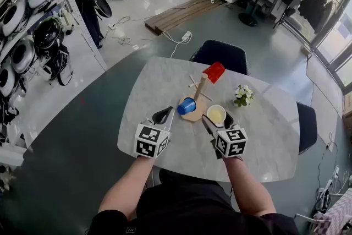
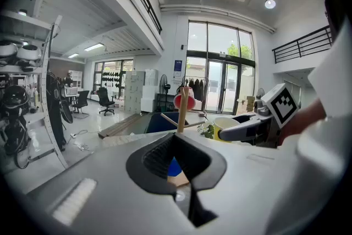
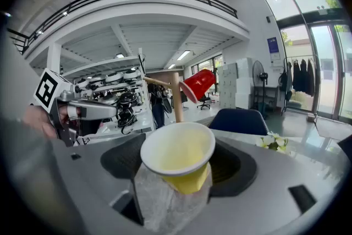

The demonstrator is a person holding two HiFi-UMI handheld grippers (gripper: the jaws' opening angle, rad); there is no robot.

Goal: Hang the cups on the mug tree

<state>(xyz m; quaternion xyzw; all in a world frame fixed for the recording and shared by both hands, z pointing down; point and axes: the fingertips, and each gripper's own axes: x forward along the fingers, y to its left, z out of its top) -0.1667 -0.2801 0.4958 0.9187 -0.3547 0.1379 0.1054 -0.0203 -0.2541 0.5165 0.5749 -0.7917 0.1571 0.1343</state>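
Observation:
A wooden mug tree (image 1: 197, 97) stands mid-table on a round base. A red cup (image 1: 214, 71) hangs tilted on its top peg. Low on the tree's left side, just above the base, a blue cup (image 1: 187, 105) lies on its side. My right gripper (image 1: 218, 119) is shut on a yellow cup (image 1: 216, 114), upright, just right of the base. In the right gripper view the yellow cup (image 3: 179, 159) fills the jaws, with the red cup (image 3: 198, 85) beyond. My left gripper (image 1: 164, 113) is shut and empty, left of the blue cup (image 2: 174, 167), which shows behind its jaws.
A small pot of white flowers (image 1: 242, 95) stands on the marble table (image 1: 264, 140) right of the tree. Dark chairs (image 1: 219, 55) sit at the far side and the right end. Shelves of helmets (image 1: 22, 36) line the left wall.

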